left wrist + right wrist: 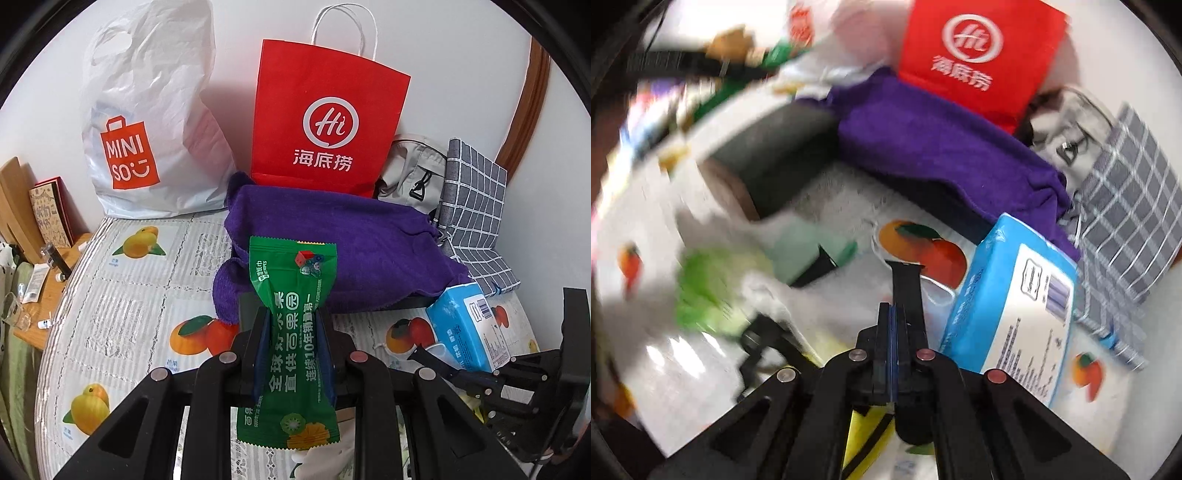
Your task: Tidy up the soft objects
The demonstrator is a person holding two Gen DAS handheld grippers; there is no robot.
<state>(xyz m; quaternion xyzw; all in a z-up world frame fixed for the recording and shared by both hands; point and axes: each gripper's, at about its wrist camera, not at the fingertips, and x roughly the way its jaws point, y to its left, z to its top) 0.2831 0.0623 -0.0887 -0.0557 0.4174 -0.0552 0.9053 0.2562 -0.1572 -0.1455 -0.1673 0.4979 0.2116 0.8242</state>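
My left gripper (291,325) is shut on a green wet-wipe packet (291,280), which stands upright between the fingers above the fruit-print table cover (129,295). Just behind it lies a crumpled purple towel (351,236) (923,140). A blue tissue pack (461,325) (1015,295) lies at the right. My right gripper (897,291) is shut with its blue pads together and nothing visible between them. It points down at the cover just left of the tissue pack, and its tip also shows in the left wrist view. The right wrist view is blurred.
A red paper bag (325,122) and a white plastic bag (147,122) stand against the wall. A grey bag (413,173) and a checked cloth (476,206) sit at the back right. A wooden shelf (48,280) with small items lies left.
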